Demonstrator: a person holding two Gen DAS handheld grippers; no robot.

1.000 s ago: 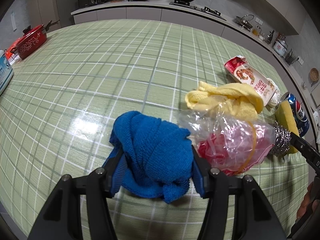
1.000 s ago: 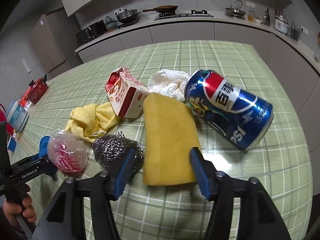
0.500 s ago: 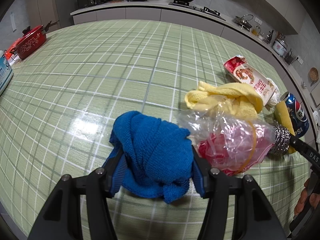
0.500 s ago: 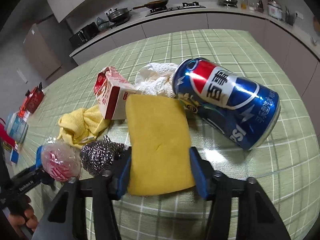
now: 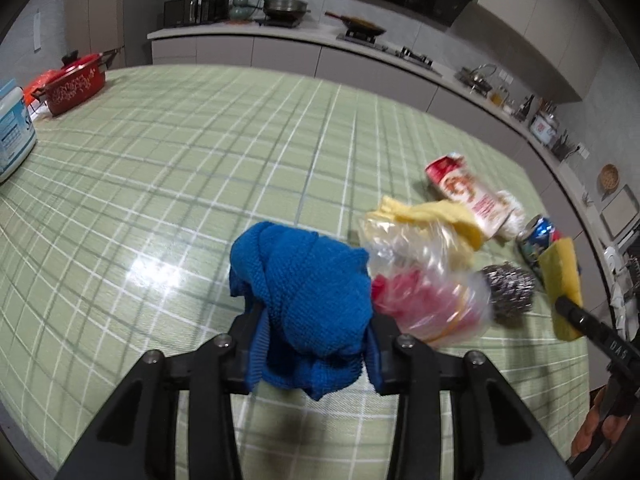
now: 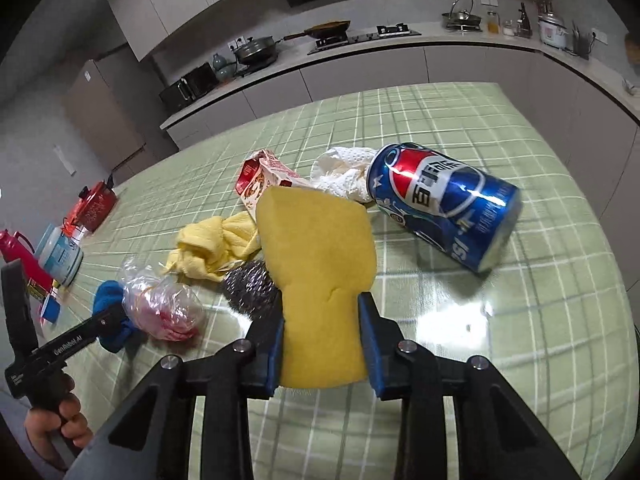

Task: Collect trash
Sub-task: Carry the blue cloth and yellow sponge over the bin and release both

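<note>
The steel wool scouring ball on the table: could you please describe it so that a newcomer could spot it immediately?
On the green checked tablecloth, look in the cluster of items near the table's edge. The steel wool scouring ball sits between the clear plastic bag with red contents and the yellow sponge held in the right gripper. It is the only shiny, silvery-grey, wiry object there.

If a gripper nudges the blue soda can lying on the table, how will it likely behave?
The soda can lies on its side on the glossy tablecloth, so it would probably roll rather than slide. Its near end looks slightly dented, which suggests thin walls and perhaps little inside, so likely light. A hard squeeze may crush it.
</note>
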